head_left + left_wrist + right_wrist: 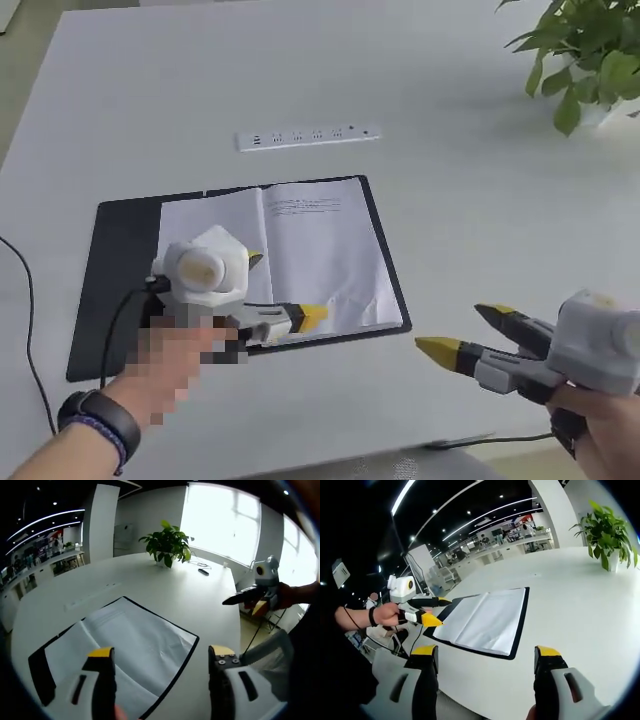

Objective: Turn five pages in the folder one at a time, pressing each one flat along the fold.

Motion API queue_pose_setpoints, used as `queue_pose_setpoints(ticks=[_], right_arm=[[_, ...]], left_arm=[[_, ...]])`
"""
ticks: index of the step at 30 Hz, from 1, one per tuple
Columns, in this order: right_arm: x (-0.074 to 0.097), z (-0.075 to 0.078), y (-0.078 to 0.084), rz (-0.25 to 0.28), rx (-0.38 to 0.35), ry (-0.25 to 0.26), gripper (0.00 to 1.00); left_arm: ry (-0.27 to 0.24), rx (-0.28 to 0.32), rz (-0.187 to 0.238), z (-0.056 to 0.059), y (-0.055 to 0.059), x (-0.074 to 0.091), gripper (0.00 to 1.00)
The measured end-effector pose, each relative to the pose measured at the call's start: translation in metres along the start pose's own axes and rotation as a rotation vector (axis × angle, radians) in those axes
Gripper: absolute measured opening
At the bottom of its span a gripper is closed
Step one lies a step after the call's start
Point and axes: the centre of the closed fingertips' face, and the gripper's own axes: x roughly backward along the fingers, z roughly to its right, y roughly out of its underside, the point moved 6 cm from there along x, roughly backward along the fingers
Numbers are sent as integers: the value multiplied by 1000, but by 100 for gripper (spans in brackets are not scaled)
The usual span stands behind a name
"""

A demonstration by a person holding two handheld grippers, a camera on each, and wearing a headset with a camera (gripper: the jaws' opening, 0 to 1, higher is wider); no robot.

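The folder [130, 280] is being seen lying open and flat on the white table [480, 200], the print on its right page too small to be read. Bare tabletop is being offered around every edge. The left gripper [283, 288] is being held over its near edge, jaws wide apart and empty. The right gripper [467, 331], likewise gaping and empty, is being held well off to its right.
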Motion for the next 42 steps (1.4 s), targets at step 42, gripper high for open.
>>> queue_pose_setpoints(ticks=[42], right_arm=[[4, 17, 8, 0, -60, 4, 74]], left_arm=[[-54, -112, -159, 32, 39, -133, 70]])
